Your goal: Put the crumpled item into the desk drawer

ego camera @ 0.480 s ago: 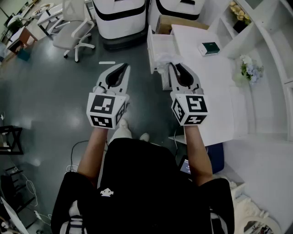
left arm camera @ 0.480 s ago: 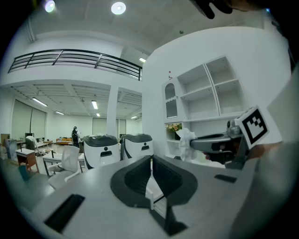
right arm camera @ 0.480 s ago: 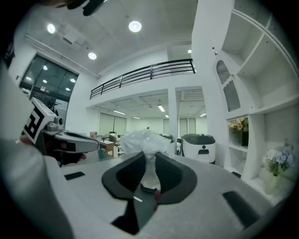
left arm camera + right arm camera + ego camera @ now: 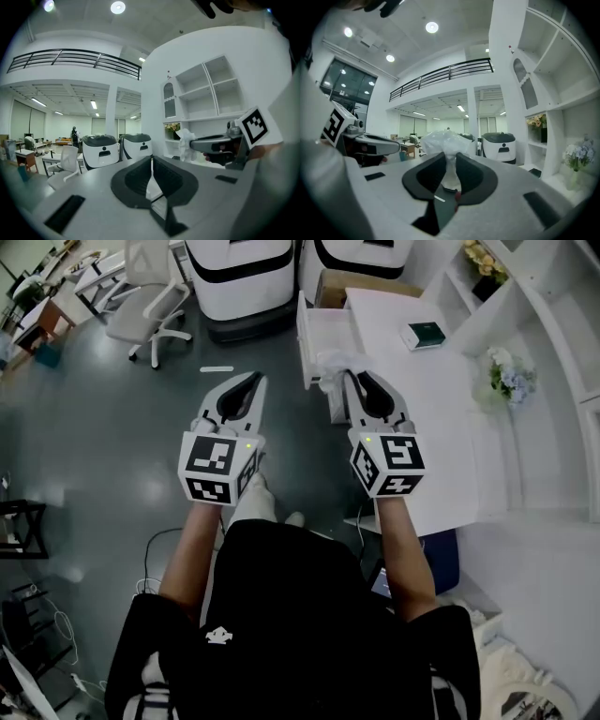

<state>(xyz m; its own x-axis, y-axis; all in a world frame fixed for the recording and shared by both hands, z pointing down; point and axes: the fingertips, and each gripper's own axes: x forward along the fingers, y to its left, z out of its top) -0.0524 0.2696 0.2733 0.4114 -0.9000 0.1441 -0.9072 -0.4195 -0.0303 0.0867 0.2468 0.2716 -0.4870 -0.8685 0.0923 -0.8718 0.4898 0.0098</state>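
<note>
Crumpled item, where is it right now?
The crumpled item is clamped in the right gripper, right of centre in the head view, over the near end of the open desk drawer.

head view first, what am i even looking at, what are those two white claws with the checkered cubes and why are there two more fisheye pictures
There is no robot here. A person wears a camera on the head, looking down, and holds a white two-jaw gripper in each hand. The patterned cubes are part of the grippers. The other two pictures come from small cameras that ride on each gripper and look along its jaws.

The left gripper is shut with nothing in it. The right gripper is pinched shut on a crumpled white plastic bag, held close to the open white desk drawer.

On the white desk lies a dark green book, and pale flowers stand near the shelves.
</note>
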